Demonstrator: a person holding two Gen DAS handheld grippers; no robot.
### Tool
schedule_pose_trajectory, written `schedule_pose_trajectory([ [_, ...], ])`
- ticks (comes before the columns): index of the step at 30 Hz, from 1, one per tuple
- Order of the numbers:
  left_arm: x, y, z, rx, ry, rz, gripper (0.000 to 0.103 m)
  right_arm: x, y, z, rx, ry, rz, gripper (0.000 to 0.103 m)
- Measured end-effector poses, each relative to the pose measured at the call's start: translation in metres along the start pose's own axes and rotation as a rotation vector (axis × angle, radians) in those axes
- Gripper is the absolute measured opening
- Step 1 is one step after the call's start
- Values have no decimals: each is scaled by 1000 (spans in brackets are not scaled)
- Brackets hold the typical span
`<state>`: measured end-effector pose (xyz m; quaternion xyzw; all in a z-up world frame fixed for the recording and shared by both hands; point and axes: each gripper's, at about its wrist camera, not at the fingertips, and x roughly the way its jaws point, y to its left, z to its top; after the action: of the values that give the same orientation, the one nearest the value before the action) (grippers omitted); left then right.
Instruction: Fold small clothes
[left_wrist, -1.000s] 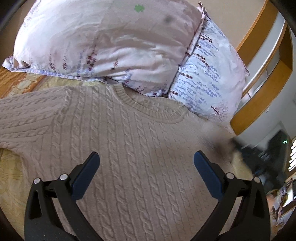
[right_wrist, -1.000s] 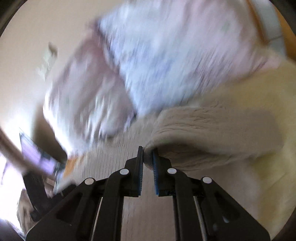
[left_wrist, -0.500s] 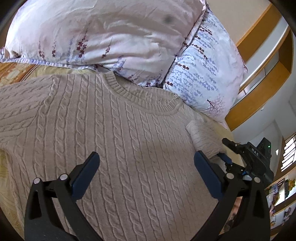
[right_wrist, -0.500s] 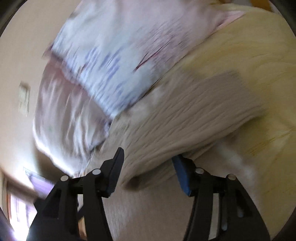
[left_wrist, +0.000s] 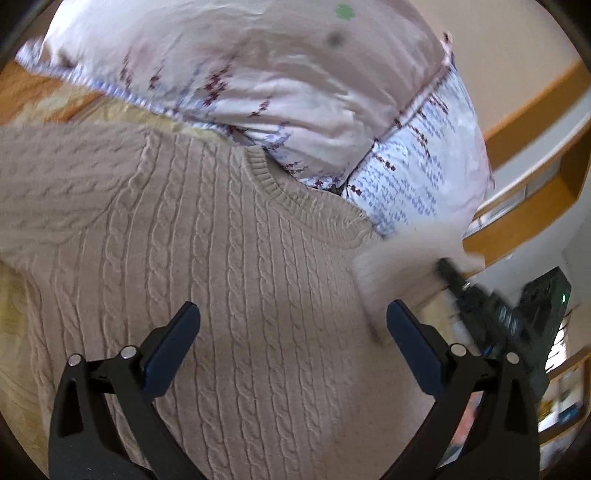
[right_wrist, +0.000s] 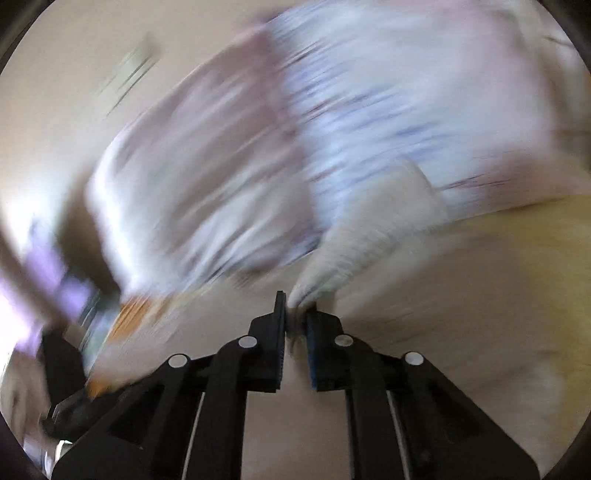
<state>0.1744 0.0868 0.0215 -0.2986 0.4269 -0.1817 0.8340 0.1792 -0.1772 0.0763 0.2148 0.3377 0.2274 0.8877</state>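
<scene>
A beige cable-knit sweater (left_wrist: 236, 280) lies flat on the bed, collar toward the pillows. My left gripper (left_wrist: 293, 332) is open and empty, hovering over the sweater's chest. My right gripper (right_wrist: 295, 314) is shut on the sweater's right sleeve (right_wrist: 354, 251) and holds it lifted; the view is badly blurred. In the left wrist view the sleeve (left_wrist: 402, 262) shows blurred, raised at the sweater's right side, with the right gripper (left_wrist: 448, 271) at its edge.
Two floral pillows (left_wrist: 280, 74) lie just beyond the collar. A yellow bedsheet (left_wrist: 14, 295) shows at the left and in the right wrist view (right_wrist: 517, 266). A wooden headboard or shelf (left_wrist: 532, 206) runs at the right.
My right gripper was open around the sleeve half a second ago; it has shut on it and lifted it. My left gripper stayed open, with only a small shift of view.
</scene>
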Motion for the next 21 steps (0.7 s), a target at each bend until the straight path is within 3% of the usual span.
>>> schedule_pose_trajectory([
  [2,1,7,0,-41,12,-8,96,22,13,-9,-11,116,78,38],
  [3,2,9,0,-54,19,-8,94,30,15,-13,2,158,90,42],
  [5,5,13,-1,-70,40,-11,92,29,5,-20,61,173,94,56],
  [7,9,15,0,-90,53,-13,90,18,-11,-23,128,150,85,61],
  [10,14,21,4,-146,63,-8,86,-15,-62,-31,324,96,32,61],
  [13,17,28,10,-193,57,-3,76,-42,-117,-49,579,42,-1,61],
  [15,20,31,16,-200,55,5,64,-59,-154,-60,759,-17,11,61],
  [17,27,33,22,-193,66,18,53,-67,-175,-67,859,-55,18,61],
  [21,39,37,32,-168,85,42,24,-65,-194,-66,926,-117,25,55],
])
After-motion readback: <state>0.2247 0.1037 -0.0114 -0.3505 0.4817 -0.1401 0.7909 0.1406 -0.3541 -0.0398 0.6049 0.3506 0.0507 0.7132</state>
